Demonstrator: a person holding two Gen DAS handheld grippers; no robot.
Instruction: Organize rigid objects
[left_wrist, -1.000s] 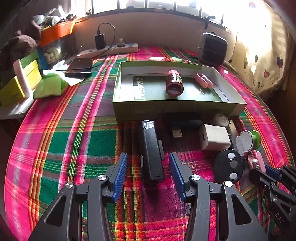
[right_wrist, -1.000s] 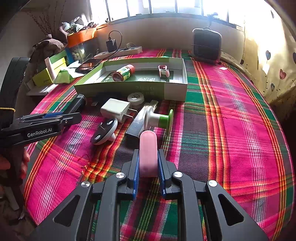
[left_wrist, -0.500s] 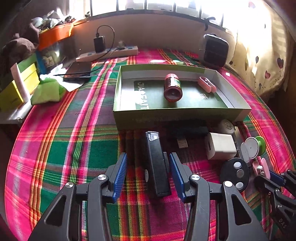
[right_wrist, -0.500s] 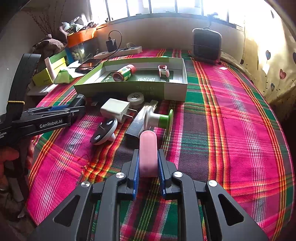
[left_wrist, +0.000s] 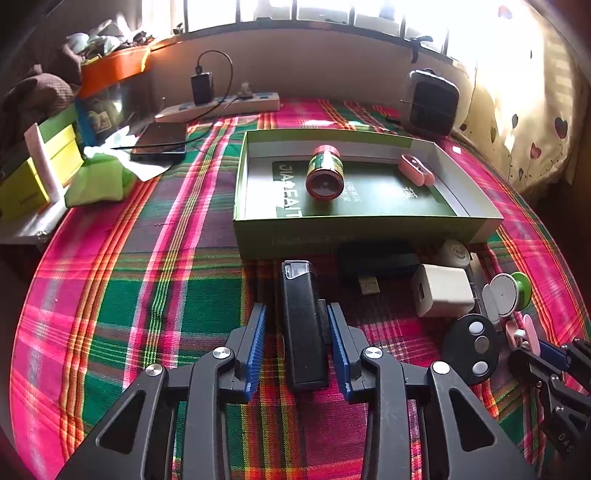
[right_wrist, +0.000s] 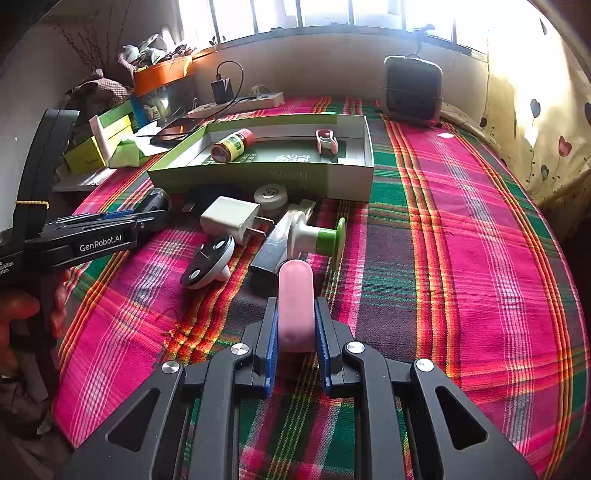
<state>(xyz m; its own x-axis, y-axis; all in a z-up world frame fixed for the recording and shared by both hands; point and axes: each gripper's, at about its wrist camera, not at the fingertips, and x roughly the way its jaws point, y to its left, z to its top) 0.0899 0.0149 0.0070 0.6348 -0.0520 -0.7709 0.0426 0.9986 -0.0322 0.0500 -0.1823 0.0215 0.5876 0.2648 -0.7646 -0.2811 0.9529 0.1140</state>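
Note:
A black slim lighter-like device (left_wrist: 301, 325) lies on the plaid cloth between the blue pads of my left gripper (left_wrist: 295, 306). Its jaws are closing; a narrow gap still shows on the left side. My right gripper (right_wrist: 296, 301) is shut on a pink oblong piece (right_wrist: 295, 280) that sticks out forward above the cloth. An open green box (left_wrist: 351, 230) lies beyond, holding a red-capped bottle (left_wrist: 325, 173) and a pink clip (left_wrist: 415, 170). In the left wrist view the right gripper (left_wrist: 546, 350) shows at the lower right.
In front of the box lie a white charger (left_wrist: 441, 295), a black round remote (left_wrist: 471, 343), a green-and-white knob (left_wrist: 508, 291), a black USB stick (left_wrist: 376, 258) and a white disc (left_wrist: 456, 253). A phone, power strip and yellow-green boxes sit far left; a small fan stands far right.
The left gripper's jaws have narrowed around the black device, which now sits deeper between the pads. The right gripper still holds the pink piece in the same place.

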